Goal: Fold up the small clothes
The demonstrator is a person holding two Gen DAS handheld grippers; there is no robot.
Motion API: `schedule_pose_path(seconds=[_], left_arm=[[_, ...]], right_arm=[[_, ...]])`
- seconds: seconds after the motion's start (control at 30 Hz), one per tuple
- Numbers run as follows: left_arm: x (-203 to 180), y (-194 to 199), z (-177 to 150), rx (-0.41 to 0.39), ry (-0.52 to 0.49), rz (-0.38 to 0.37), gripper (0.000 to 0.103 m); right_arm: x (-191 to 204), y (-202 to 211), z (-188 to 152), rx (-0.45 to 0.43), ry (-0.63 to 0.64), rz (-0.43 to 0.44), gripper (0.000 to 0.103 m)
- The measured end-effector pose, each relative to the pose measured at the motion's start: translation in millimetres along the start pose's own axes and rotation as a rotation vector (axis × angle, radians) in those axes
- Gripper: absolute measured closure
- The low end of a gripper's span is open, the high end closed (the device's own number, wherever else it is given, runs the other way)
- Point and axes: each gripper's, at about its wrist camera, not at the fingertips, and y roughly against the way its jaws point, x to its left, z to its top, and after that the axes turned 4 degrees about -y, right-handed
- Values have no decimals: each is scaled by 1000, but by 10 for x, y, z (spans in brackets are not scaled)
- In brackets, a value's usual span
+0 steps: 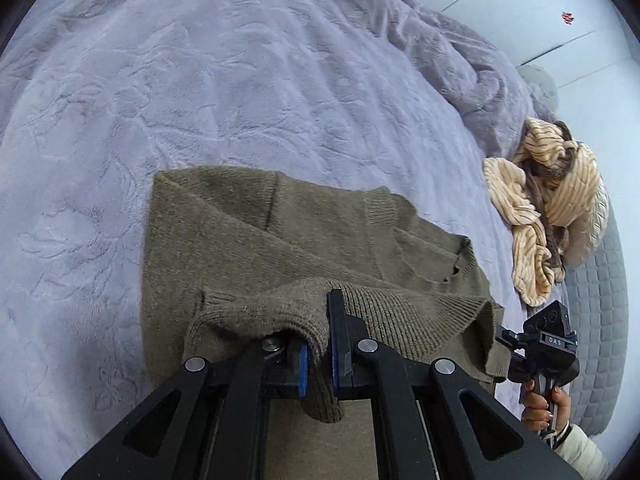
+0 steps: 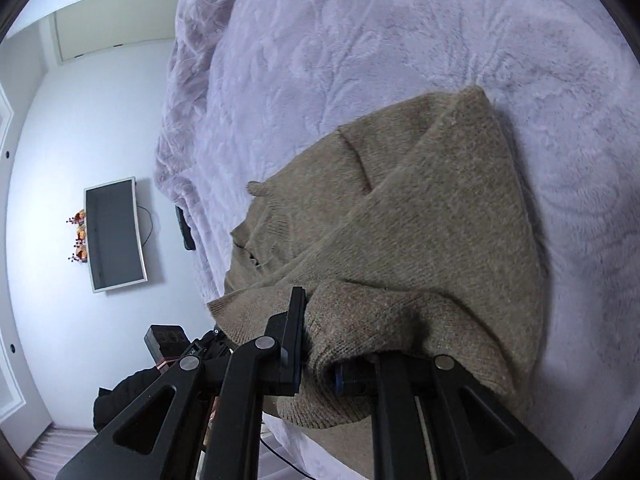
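Note:
An olive-brown knitted sweater [image 1: 280,236] lies on a lilac plush blanket [image 1: 240,80], partly folded over itself. My left gripper [image 1: 318,354] is shut on its ribbed hem, and the cloth bunches between the blue pads. In the right wrist view the same sweater [image 2: 440,208] spreads ahead, and my right gripper [image 2: 320,364] is pinched on another part of the ribbed edge, with knit draped over its right finger. The other hand-held gripper [image 1: 548,344] shows at the lower right of the left wrist view, held by a hand [image 1: 540,404].
A heap of cream ribbed garments [image 1: 548,208] lies at the bed's right edge beside a quilted grey mattress side [image 1: 600,320]. The right wrist view shows a wall-mounted screen [image 2: 114,234], white walls and a dark bundle [image 2: 124,396] on the floor.

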Motion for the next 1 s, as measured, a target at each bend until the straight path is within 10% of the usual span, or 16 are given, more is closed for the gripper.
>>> schedule_pose_path(seconds=[0.13, 0.2, 0.27, 0.4, 0.57, 0.73, 0.8, 0.9, 1.0], left_arm=[[-60, 142, -41, -4, -25, 66, 95], [-144, 278, -98, -21, -62, 103, 77], [-213, 425, -183, -46, -87, 143, 16], [-274, 541, -326, -38, -120, 145, 15], [-295, 236, -397, 37, -133, 156, 15], [-369, -66, -64, -8, -133, 208, 15], [-342, -93, 112, -35, -92, 199, 15], [-378, 55, 287, -93, -104, 241, 15], [-383, 219, 282, -101, -160, 299, 8]], right_arm=[[65, 80, -61, 13, 20, 18, 64], [150, 177, -160, 16, 62, 32, 52], [210, 261, -257, 25, 91, 63, 52], [237, 283, -368, 42, 98, 122, 56], [307, 135, -341, 35, 114, 128, 92], [411, 125, -37, -70, 111, 70, 92], [430, 141, 128, -107, 96, 1, 86], [587, 217, 216, -129, 155, -136, 35], [807, 342, 80, -149, 312, -219, 33]])
